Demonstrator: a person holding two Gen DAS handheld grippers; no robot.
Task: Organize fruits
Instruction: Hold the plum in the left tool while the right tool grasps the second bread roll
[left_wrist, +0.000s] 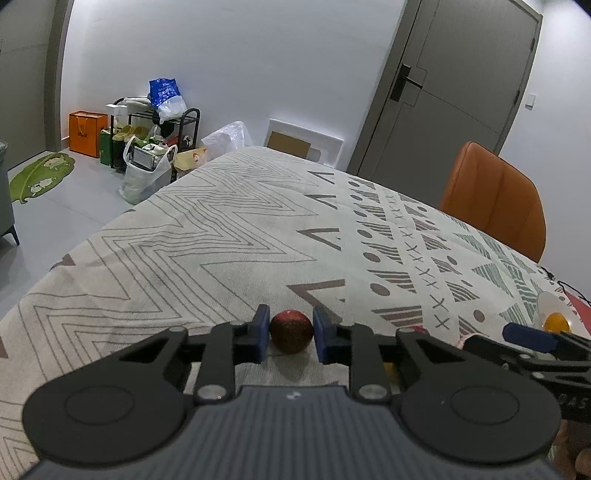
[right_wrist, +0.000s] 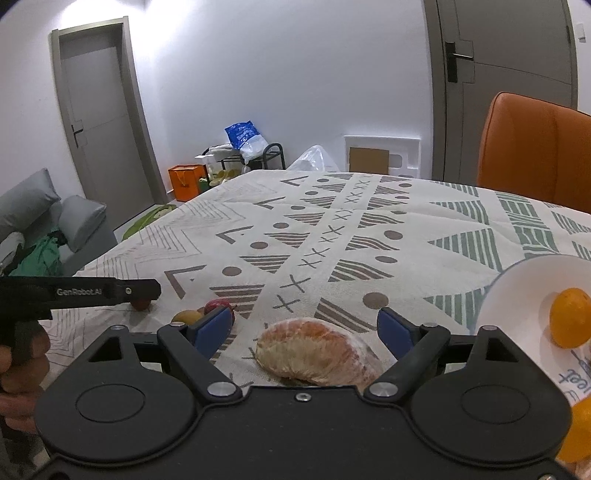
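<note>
My left gripper (left_wrist: 291, 314) is shut on a small dark red round fruit (left_wrist: 291, 334) that rests on the patterned tablecloth (left_wrist: 221, 240). Its blue pads press on both sides of the fruit. In the right wrist view the same gripper (right_wrist: 142, 291) comes in from the left, with the red fruit (right_wrist: 140, 304) showing under its tip. My right gripper (right_wrist: 304, 313) stands open around a peeled citrus piece (right_wrist: 317, 354) lying on the cloth, and neither pad touches it. A white bowl (right_wrist: 517, 291) at the right holds an orange (right_wrist: 570, 317).
A yellowish fruit (right_wrist: 186, 316) and a red one (right_wrist: 218, 305) lie left of the right gripper. Another orange (right_wrist: 580, 435) shows at the lower right. An orange chair (left_wrist: 495, 203) stands at the table's far right side. A hand (right_wrist: 18, 362) grips the left tool.
</note>
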